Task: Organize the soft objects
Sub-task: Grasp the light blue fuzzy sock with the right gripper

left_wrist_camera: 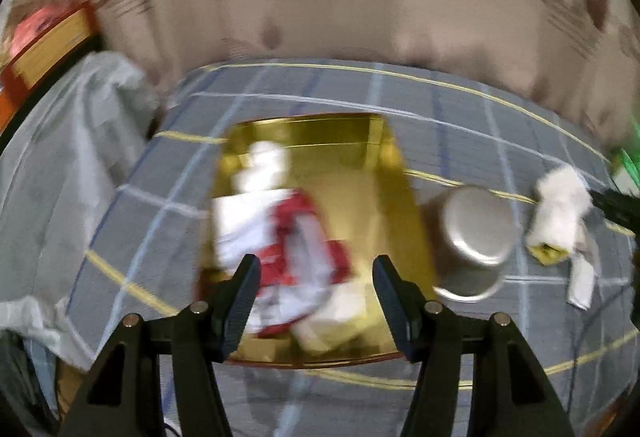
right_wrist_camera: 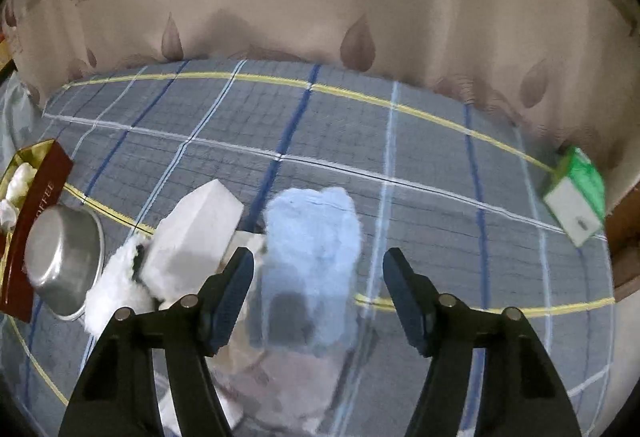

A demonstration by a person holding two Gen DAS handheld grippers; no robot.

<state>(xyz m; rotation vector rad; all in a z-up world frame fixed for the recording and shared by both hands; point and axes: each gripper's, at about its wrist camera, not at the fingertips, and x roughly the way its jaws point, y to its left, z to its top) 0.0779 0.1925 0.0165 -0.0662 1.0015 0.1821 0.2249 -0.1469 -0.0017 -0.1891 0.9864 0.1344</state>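
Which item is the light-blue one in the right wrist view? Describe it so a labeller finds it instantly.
On the grey plaid cloth, look just ahead of the right gripper, whose jaws stand open around it without touching. The light-blue fluffy piece lies right of the white block and white fluffy item. It is the only blue, furry thing there.

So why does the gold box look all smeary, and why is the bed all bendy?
Left wrist view: motion blur smears the gold box and the metal bowl. Right wrist view: sharper, though the blue fluffy thing is a bit soft. Both views: the fisheye lens bends the straight stripes on the checked cover.
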